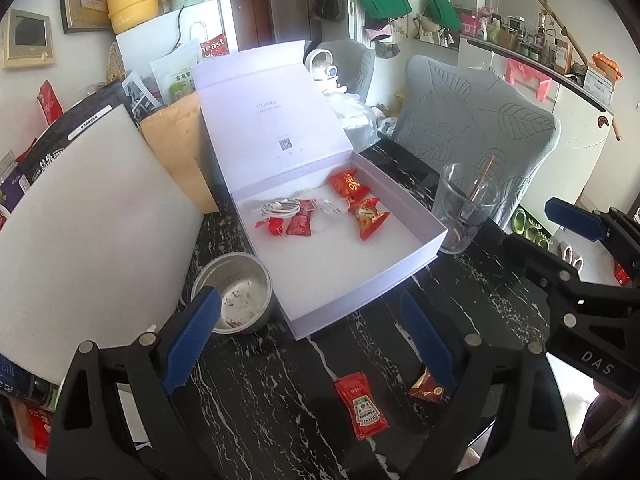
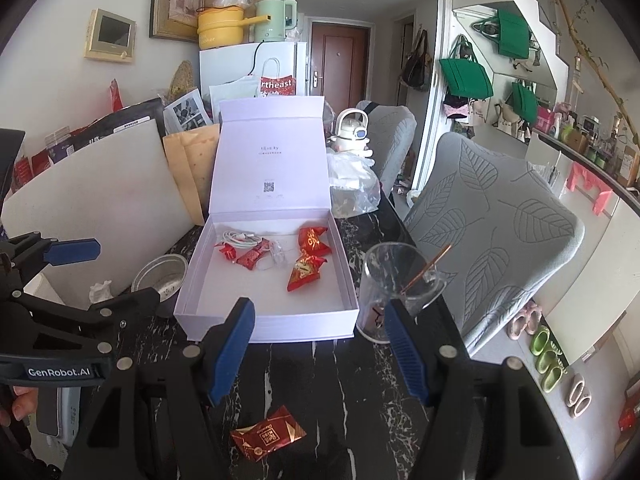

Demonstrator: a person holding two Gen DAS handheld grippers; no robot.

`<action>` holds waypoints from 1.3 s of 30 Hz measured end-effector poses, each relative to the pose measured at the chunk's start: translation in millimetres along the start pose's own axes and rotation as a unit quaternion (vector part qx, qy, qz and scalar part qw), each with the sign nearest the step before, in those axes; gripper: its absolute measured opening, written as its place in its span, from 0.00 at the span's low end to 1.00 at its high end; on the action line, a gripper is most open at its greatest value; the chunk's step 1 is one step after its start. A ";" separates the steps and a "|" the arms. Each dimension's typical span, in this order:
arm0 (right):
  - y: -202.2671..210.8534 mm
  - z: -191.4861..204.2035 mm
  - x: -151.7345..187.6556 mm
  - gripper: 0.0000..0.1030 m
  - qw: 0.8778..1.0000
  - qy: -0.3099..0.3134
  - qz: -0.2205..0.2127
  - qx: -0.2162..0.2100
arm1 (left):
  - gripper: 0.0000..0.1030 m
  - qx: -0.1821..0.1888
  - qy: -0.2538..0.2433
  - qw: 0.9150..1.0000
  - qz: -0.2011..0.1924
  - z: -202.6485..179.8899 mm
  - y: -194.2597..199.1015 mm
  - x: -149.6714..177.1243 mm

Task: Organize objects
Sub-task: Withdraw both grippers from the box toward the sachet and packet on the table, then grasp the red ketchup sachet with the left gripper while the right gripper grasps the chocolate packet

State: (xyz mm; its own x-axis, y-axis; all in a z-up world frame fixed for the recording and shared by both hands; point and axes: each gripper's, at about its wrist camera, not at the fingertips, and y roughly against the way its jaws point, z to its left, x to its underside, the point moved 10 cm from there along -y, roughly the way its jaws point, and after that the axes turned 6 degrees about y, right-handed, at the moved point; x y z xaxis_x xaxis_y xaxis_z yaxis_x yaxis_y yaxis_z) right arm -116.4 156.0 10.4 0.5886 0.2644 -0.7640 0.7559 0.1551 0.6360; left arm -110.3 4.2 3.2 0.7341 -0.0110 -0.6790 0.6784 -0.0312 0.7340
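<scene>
A lilac gift box (image 1: 340,256) (image 2: 264,292) stands open on the black marble table, lid upright. Inside it lie several red snack packets (image 1: 370,216) and a coiled white cable (image 1: 280,208). On the table in front of the box lie a red ketchup sachet (image 1: 362,410) and a red-and-gold packet (image 1: 428,390) (image 2: 268,432). My left gripper (image 1: 309,296) hangs open above the table before the box, the sachet below and between its fingers. Beside it, my right gripper (image 2: 320,304) is open over the red-and-gold packet, with nothing held.
A used metal bowl (image 1: 236,292) (image 2: 160,276) sits left of the box. A clear glass (image 1: 464,208) (image 2: 396,284) holding a thin stick stands right of it. A white board (image 1: 92,232) leans at the left. A grey chair (image 2: 500,220) borders the table's right edge.
</scene>
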 end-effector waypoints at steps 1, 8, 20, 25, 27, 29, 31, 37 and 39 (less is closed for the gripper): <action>-2.4 0.3 5.0 0.66 1.000 -0.003 0.004 -0.002 | 0.88 0.001 0.003 1.000 0.004 0.1 -2.6 4.7; -14.1 0.8 36.2 0.66 0.999 -0.017 0.033 -0.009 | 0.88 0.007 0.007 1.000 0.025 -3.4 -13.0 30.3; -37.0 19.2 92.3 0.66 0.996 -0.027 0.079 -0.031 | 0.88 0.010 -0.006 0.998 0.066 -12.4 -37.5 85.3; -42.9 24.2 104.9 0.66 0.995 -0.033 0.087 -0.032 | 0.88 0.013 0.001 0.996 0.084 -9.7 -47.1 101.2; -47.1 26.5 109.9 0.66 0.995 -0.032 0.093 -0.029 | 0.88 0.015 0.004 0.996 0.090 -8.1 -51.3 107.1; -51.5 30.5 115.5 0.66 0.994 -0.026 0.099 -0.027 | 0.88 0.017 0.001 0.995 0.097 -7.1 -55.5 114.2; -57.3 35.5 119.6 0.66 0.994 -0.026 0.104 -0.029 | 0.88 0.012 -0.004 0.995 0.102 -5.3 -59.2 120.3; -72.2 48.5 127.2 0.66 0.993 -0.019 0.113 -0.027 | 0.88 0.010 -0.001 0.992 0.122 -0.8 -66.4 138.4; -76.5 52.0 129.4 0.66 0.993 -0.015 0.116 -0.026 | 0.88 0.011 -0.001 0.992 0.127 0.5 -67.1 141.9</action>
State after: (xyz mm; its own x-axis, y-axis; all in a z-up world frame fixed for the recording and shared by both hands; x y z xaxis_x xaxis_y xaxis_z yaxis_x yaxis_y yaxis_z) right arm -83.1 128.9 -142.8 0.7538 0.2695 -0.5994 0.5841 0.1431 0.7989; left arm -51.7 4.1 -142.5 0.8808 -0.0229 -0.4730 0.4716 -0.0481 0.8805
